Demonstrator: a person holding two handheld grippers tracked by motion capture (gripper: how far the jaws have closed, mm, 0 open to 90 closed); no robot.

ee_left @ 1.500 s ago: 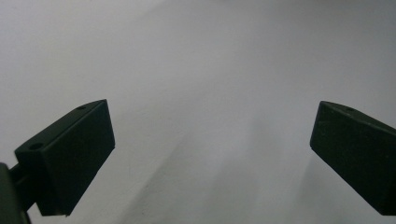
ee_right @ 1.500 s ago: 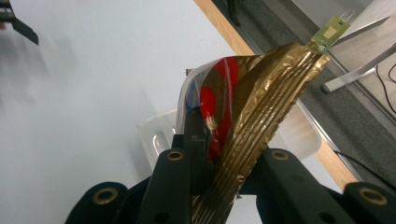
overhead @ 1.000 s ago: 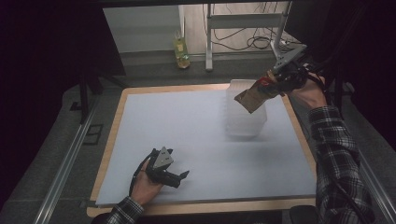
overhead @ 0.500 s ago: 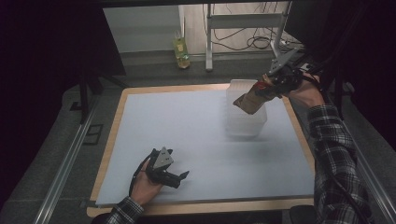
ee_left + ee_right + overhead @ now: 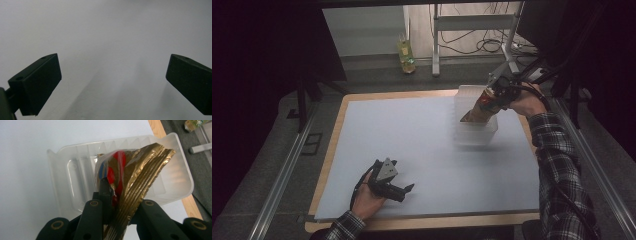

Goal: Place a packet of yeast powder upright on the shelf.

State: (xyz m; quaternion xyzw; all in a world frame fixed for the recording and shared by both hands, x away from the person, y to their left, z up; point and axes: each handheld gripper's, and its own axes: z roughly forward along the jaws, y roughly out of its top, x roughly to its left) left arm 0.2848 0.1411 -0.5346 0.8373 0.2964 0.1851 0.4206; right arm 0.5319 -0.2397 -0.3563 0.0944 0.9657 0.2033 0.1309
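While pinched only along its crimped gold edge, snack packet (image 5: 130, 177) could slip or swing wide and snag rim of clear plastic bin (image 5: 72, 180). Crinkly gold foil, red and blue print, hanging over bin at tabletop's (image 5: 412, 140) two o'clock. Right claw (image 5: 120, 202) clenched on packet. Left claw (image 5: 112, 82) released, resting near seven o'clock.
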